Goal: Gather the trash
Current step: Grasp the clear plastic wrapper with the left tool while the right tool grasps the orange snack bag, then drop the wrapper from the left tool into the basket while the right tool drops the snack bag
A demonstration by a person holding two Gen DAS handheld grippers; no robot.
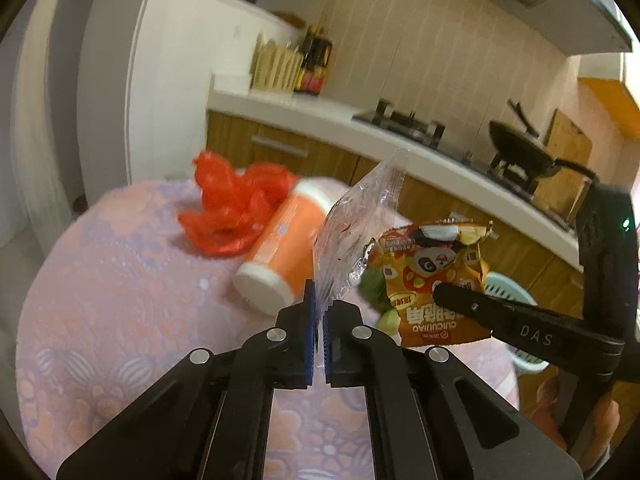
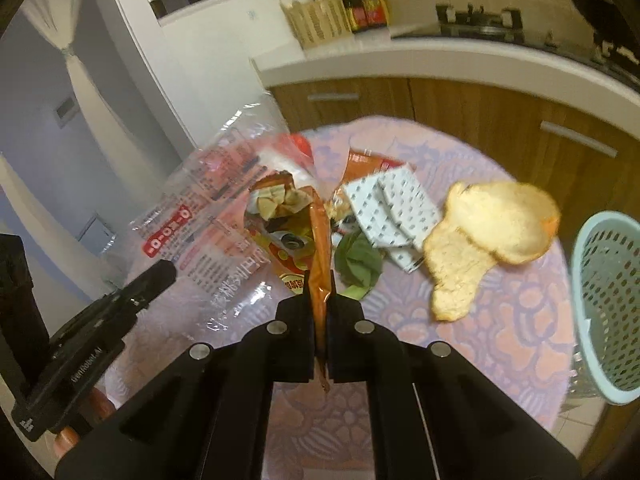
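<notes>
My left gripper [image 1: 319, 308] is shut on a clear plastic wrapper [image 1: 356, 232], held upright above the round table [image 1: 112, 280]. My right gripper [image 2: 319, 304] is shut on an orange snack bag [image 2: 304, 232]; the bag also shows in the left wrist view [image 1: 432, 280], with the right gripper's fingers [image 1: 460, 294] on it. The clear wrapper also shows in the right wrist view [image 2: 208, 208], left of the bag. A light blue trash basket [image 2: 604, 300] stands at the table's right edge. On the table lie an orange peel [image 2: 488, 236], white blister packs [image 2: 392, 208], a green leaf [image 2: 356, 264], a red plastic bag [image 1: 232, 204] and an orange bottle [image 1: 280, 248] on its side.
A kitchen counter [image 1: 360, 128] with wooden cabinets runs behind the table, with a gas stove [image 1: 404, 120], a black pan [image 1: 524, 152], sauce bottles [image 1: 316, 64] and a wicker holder [image 2: 316, 20]. A white pillar [image 1: 144, 80] stands at the left.
</notes>
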